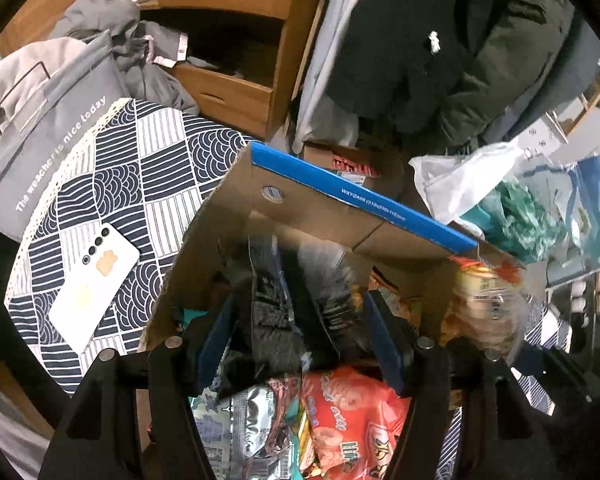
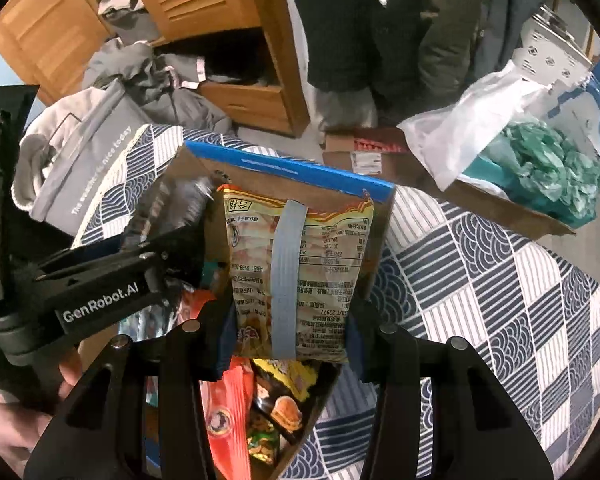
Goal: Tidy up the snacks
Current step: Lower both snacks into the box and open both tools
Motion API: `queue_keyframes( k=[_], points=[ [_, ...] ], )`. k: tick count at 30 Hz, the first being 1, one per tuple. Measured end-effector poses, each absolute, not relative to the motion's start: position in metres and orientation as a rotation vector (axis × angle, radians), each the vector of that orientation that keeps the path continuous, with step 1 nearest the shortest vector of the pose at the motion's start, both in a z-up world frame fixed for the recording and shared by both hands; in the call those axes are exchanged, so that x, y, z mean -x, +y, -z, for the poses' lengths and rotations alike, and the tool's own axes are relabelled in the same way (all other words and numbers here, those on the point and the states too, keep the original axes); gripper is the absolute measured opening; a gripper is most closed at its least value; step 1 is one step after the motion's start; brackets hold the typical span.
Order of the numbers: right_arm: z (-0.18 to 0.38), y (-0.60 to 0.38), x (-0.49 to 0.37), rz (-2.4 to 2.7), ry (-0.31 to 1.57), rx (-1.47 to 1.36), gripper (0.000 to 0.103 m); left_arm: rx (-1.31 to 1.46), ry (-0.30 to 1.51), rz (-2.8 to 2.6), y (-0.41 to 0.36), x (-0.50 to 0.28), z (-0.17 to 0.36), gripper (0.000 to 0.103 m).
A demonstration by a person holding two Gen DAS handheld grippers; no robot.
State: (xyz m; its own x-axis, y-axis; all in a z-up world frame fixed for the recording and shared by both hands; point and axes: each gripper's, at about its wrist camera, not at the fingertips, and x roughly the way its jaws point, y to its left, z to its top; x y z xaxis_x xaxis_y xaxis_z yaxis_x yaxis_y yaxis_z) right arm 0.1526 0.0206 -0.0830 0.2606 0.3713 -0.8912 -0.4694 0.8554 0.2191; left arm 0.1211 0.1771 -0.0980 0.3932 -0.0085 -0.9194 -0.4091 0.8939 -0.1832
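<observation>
An open cardboard box [image 1: 340,200] with a blue outer face stands on a patterned cloth and is packed with snack packets, among them an orange-red one [image 1: 352,412] and a silver one [image 1: 248,420]. My left gripper [image 1: 300,300] hangs over the box, shut on a dark grey snack packet [image 1: 272,300], which is blurred. Beside it, my right gripper [image 2: 290,344] is shut on a yellow snack packet [image 2: 320,264] with a pale blue strip down its middle, held over the box's far end [image 2: 292,168]. Red [image 2: 224,400] and dark [image 2: 284,412] packets lie below it.
A white phone [image 1: 96,276] lies on the cloth left of the box, near a grey bag [image 1: 52,140]. A second carton [image 2: 512,208] with white and green plastic bags sits at the right. Wooden drawers [image 2: 252,100] and hanging clothes stand behind. A hand [image 2: 16,420] grips the left tool.
</observation>
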Motion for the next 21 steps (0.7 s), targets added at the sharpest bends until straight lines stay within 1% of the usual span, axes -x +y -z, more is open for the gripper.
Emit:
queue_keyframes(
  k=[3, 5, 8, 10, 13, 16, 17, 18, 19, 21],
  points=[
    [0.081, 0.022, -0.153, -0.578, 1.156, 0.099, 0.046, 0.408, 1.139, -0.265, 0.178, -0.121, 0.093, 0.067],
    [0.077, 0.023, -0.153, -0.587, 1.135, 0.101, 0.050, 0.405, 1.128, -0.263, 0.179, -0.119, 0.087, 0.072],
    [0.070, 0.022, -0.151, -0.597, 1.116, 0.092, 0.053, 0.407, 1.109, -0.272, 0.182, -0.113, 0.078, 0.072],
    [0.064, 0.020, -0.149, -0.601, 1.100, 0.083, 0.059, 0.412, 1.101, -0.271, 0.183, -0.108, 0.072, 0.072],
    [0.053, 0.016, -0.147, -0.604, 1.081, 0.064, 0.063, 0.401, 1.081, -0.274, 0.182, -0.098, 0.061, 0.073],
    [0.042, 0.011, -0.143, -0.596, 1.067, 0.053, 0.066, 0.373, 1.068, -0.267, 0.178, -0.088, 0.051, 0.076],
    [0.038, 0.010, -0.141, -0.590, 1.060, 0.058, 0.068, 0.365, 1.062, -0.266, 0.177, -0.084, 0.047, 0.076],
    [0.034, 0.008, -0.139, -0.581, 1.052, 0.064, 0.073, 0.359, 1.058, -0.266, 0.176, -0.081, 0.044, 0.076],
    [0.031, 0.006, -0.136, -0.568, 1.041, 0.067, 0.075, 0.349, 1.057, -0.267, 0.175, -0.079, 0.040, 0.077],
    [0.021, 0.001, -0.132, -0.552, 1.024, 0.064, 0.076, 0.318, 1.043, -0.279, 0.173, -0.072, 0.032, 0.078]
  ],
)
